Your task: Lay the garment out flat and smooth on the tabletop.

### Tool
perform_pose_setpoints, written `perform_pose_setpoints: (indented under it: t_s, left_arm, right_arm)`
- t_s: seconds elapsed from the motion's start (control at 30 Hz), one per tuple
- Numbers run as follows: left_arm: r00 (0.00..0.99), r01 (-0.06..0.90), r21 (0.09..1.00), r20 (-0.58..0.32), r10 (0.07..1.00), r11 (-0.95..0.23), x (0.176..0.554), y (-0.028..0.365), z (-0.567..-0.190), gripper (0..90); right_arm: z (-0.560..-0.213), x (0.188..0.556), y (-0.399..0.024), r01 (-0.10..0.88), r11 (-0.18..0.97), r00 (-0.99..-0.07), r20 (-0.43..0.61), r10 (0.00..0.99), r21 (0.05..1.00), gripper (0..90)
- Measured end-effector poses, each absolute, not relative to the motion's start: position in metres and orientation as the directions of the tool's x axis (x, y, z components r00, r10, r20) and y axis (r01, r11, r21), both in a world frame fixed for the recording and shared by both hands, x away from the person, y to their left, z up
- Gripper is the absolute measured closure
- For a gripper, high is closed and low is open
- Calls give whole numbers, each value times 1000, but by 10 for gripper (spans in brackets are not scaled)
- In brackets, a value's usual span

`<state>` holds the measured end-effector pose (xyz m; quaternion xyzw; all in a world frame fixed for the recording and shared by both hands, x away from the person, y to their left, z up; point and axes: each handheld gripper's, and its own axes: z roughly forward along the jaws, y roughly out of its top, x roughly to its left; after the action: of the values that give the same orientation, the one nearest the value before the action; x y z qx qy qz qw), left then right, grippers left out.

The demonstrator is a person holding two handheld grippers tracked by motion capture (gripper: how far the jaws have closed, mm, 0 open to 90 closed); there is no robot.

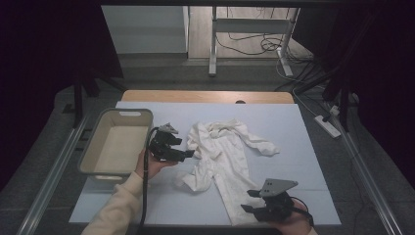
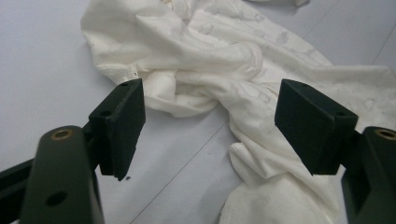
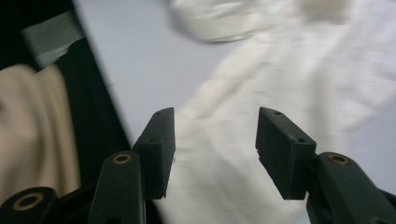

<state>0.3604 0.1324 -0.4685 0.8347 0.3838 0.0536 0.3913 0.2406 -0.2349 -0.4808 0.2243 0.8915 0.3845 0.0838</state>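
- My left claw (image 1: pixel 190 154) stood wide, empty, beside the white garment (image 1: pixel 222 156) spread on the table (image 1: pixel 284 127).
- My right claw (image 1: pixel 247 200) gaped above its lower end, gripping nothing.

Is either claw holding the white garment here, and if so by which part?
Nothing is held. The left claw stands open beside the garment near a sleeve; the right claw is open above a leg end, pads off the cloth.

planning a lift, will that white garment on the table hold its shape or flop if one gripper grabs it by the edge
The white garment probably flops: it lies crumpled in soft folds. It looks thin, so likely light. Pushed, it would probably bunch up on the table rather than slide.
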Motion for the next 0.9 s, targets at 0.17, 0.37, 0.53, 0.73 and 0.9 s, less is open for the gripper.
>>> perform_pose_setpoints:
  t_s: [0.17,0.37,0.53,0.73,0.9]
  left_arm:
    - [700,598,696,-211,683,-398,360,132,-468,250]
    - [699,600,693,-212,682,-399,361,133,-469,250]
    - [697,602,694,-214,684,-396,361,132,-469,250]
    - [701,597,695,-209,682,-401,360,132,-468,250]
    - [696,599,696,-209,687,-396,359,133,-468,249]
  right_arm:
    - [-492,260,-251,396,611,-832,-14,555,685,479]
    - [-501,278,-261,456,592,-799,13,601,664,502]
    - [-506,283,-256,456,605,-804,12,594,653,546]
    - [-512,289,-246,444,657,-833,10,553,609,798]
    - [-510,283,-250,438,678,-844,10,536,591,872]
